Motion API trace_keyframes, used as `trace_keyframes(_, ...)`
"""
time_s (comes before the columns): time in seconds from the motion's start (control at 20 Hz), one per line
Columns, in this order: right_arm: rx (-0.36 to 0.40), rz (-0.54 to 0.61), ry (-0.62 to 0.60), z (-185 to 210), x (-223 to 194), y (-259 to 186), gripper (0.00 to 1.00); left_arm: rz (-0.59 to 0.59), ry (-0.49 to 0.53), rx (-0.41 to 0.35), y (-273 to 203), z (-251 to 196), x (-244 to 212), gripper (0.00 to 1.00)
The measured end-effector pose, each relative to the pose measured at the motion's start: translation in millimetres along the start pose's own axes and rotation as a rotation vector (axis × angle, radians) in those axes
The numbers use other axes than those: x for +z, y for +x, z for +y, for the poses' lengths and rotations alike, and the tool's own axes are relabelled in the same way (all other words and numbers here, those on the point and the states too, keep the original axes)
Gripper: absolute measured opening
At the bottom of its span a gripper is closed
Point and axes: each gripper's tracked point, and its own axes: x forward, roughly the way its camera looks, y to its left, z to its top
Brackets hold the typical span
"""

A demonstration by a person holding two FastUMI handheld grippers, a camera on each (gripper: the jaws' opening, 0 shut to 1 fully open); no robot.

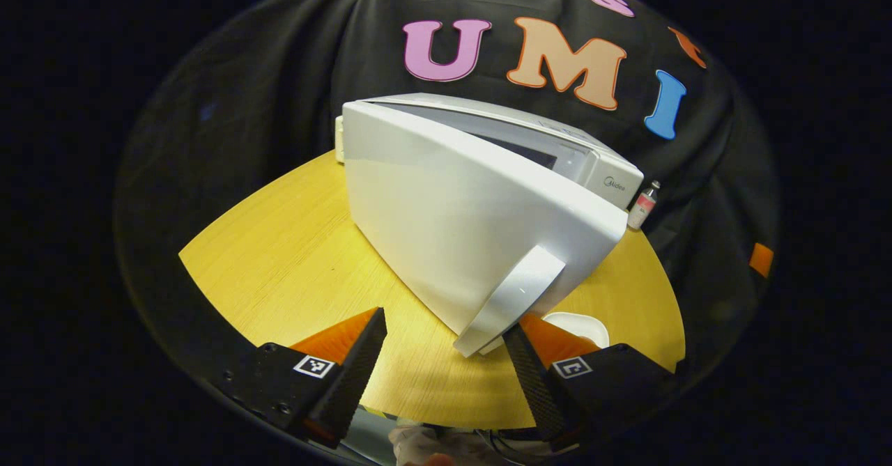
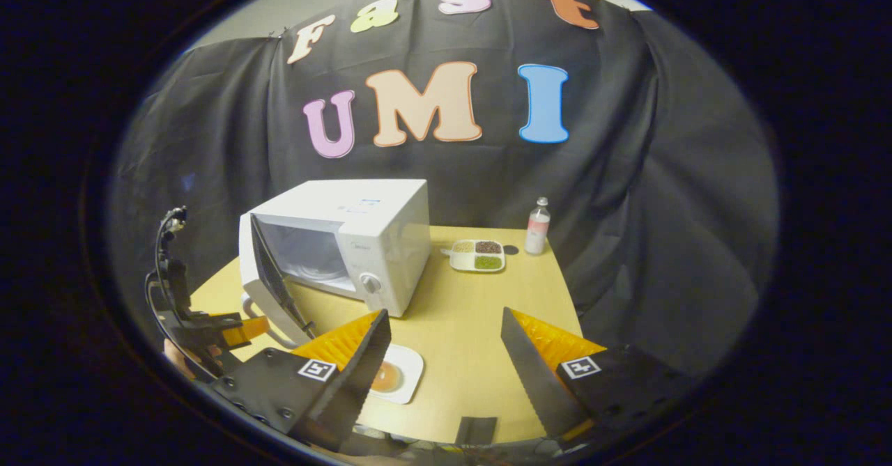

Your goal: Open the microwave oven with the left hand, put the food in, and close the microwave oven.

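Microwave: white microwave (image 2: 348, 243) stands on the tabletop (image 2: 481, 313), its door (image 1: 446, 222) swung partly open.
Left claw: left claw (image 1: 446, 368) has its fingers apart, the door handle (image 1: 512, 299) between them just ahead, not clamped.
Right claw: right claw (image 2: 442, 368) hangs over the tabletop in front of the microwave, fingers spread, holding nothing.
Food: food plate (image 2: 397, 377) lies in front of the microwave, below its door, just beside the right claw's left finger.
Key relation: the plate is nearer the right claw; the oven opening lies beyond it, past the door.
Judgement: the door probably needs swinging wider first.
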Motion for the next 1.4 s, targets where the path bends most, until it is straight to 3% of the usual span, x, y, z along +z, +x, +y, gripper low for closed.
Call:
trace_keyframes(0.7, 0.112, 0.273, -0.016, 61.2, -104.3, 46.1, 1.00, -0.054, -0.123, 0.236, -81.2, 125.9, -6.3, 0.98)
trace_keyframes(1.1, 0.068, 0.445, 0.087, 115.1, -170.2, 91.2, 0.97, -0.060, -0.139, 0.315, -110.4, 228.2, 2.7, 0.97)
trace_keyframes(1.4, 0.004, 0.576, 0.061, 123.2, -210.0, 123.3, 0.97, -0.098, -0.165, 0.350, -115.3, 294.4, 36.5, 0.97)
